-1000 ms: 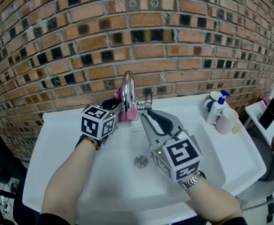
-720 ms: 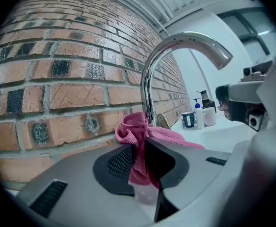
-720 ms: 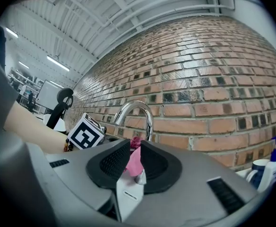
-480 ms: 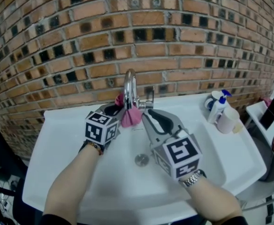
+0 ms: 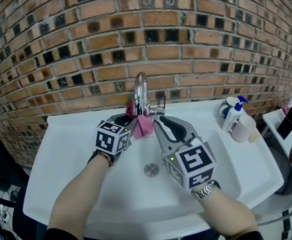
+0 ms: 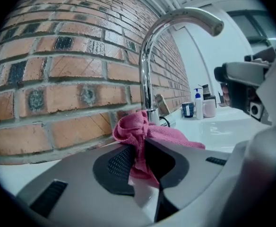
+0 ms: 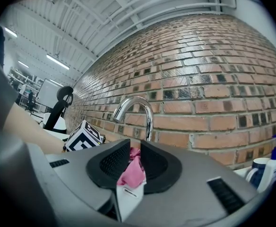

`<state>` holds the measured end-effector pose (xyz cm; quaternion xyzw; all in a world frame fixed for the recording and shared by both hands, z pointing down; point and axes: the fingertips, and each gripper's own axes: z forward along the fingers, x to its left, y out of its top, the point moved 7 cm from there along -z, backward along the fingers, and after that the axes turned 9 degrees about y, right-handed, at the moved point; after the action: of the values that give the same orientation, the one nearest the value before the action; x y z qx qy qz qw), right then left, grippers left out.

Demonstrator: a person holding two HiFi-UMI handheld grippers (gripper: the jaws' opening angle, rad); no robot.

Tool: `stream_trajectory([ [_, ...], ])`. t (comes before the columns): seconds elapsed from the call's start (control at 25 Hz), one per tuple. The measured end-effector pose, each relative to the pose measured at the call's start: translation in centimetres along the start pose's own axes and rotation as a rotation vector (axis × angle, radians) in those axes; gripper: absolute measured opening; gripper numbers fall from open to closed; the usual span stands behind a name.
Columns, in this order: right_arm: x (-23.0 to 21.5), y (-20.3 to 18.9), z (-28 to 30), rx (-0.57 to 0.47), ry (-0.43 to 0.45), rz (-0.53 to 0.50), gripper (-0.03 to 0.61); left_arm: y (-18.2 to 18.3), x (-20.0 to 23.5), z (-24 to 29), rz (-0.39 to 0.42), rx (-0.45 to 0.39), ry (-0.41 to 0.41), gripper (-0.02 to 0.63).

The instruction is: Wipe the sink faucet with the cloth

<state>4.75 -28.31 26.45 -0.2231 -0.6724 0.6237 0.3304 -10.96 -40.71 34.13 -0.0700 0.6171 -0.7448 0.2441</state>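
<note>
L gripper (image 6: 140, 144) + R gripper (image 7: 134, 154): each pinching an end of the pink cloth (image 5: 145, 126) at the faucet (image 5: 140, 91) base.
Cloth's soft, light, floppy and bunches easily, so I'd grip thick gathered ends, not a thin edge. Both jaws nearly closed w/ fabric squeezed btwn pads. Cloth sits against the stem, over the sink (image 5: 66, 149) back ledge.

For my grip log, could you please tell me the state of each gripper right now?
Left gripper: closed on the pink cloth.
Right gripper: closed on the same pink cloth.
</note>
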Motion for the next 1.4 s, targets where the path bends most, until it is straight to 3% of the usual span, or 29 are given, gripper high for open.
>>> stream_trajectory([
  [0.76,-0.4,-0.3,0.1,0.008,-0.022,0.001,0.077,-0.4,-2.2,-0.8,0.043,0.053,-0.008,0.064],
  [1.4,-1.4,-0.5,-0.4,0.001,-0.068,0.011,0.077,1.2,-4.8,-2.1,0.072,0.002,-0.064,0.069],
])
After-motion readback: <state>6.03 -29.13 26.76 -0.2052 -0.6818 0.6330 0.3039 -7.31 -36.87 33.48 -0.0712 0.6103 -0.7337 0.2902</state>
